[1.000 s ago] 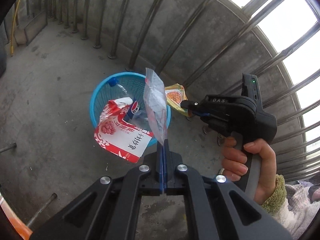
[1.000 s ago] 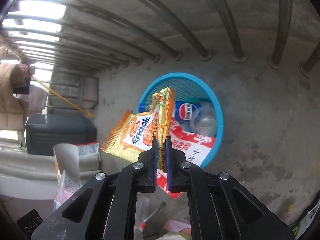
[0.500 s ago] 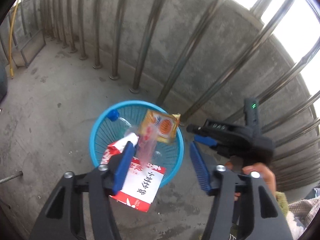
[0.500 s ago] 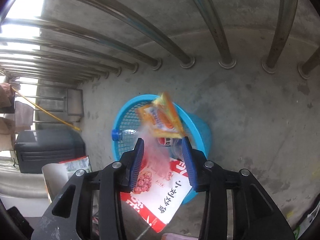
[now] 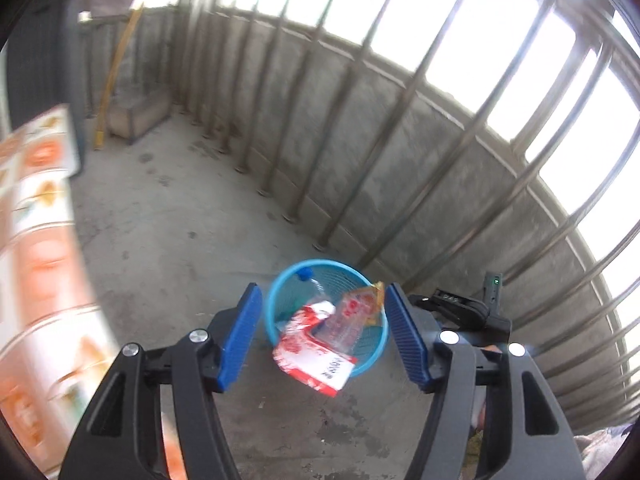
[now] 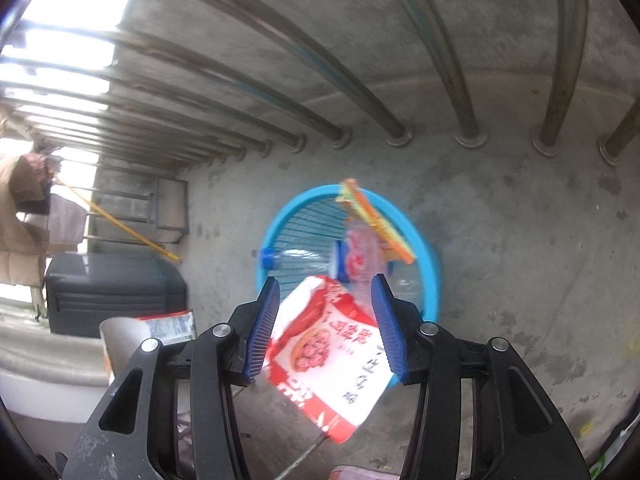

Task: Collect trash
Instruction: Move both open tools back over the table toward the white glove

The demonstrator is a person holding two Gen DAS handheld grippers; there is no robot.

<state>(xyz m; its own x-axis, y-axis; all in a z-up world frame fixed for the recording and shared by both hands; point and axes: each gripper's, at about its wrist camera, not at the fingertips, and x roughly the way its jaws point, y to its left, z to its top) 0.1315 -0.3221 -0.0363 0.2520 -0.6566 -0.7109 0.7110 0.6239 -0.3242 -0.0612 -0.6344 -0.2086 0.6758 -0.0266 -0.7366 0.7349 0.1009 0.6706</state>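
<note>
A blue mesh basket (image 5: 316, 261) (image 6: 432, 256) stands on the concrete floor by the railing. In it lie an orange snack wrapper (image 5: 362, 302) (image 6: 376, 216), a clear pinkish bag (image 5: 340, 328) (image 6: 362, 256) and a bottle with a blue cap (image 5: 306, 276) (image 6: 268, 258). A red and white bag (image 5: 316, 360) (image 6: 332, 356) hangs over its near rim. My left gripper (image 5: 321, 287) is high above and back from the basket, its jaws opening with nothing between them. My right gripper (image 6: 326, 280) hovers closer over the near rim, its jaws also opening and holding nothing.
Metal railing bars (image 6: 464, 92) and a low concrete wall (image 5: 400, 168) run behind the basket. A dark case (image 6: 112, 292) and a carton (image 6: 168, 326) sit to the left. A blurred orange-printed box (image 5: 40, 280) fills the left wrist view's left edge.
Both grippers opened and let go: the clear bag and the orange wrapper dropped into the basket. The left gripper rose and drew back, so the basket looks smaller.
</note>
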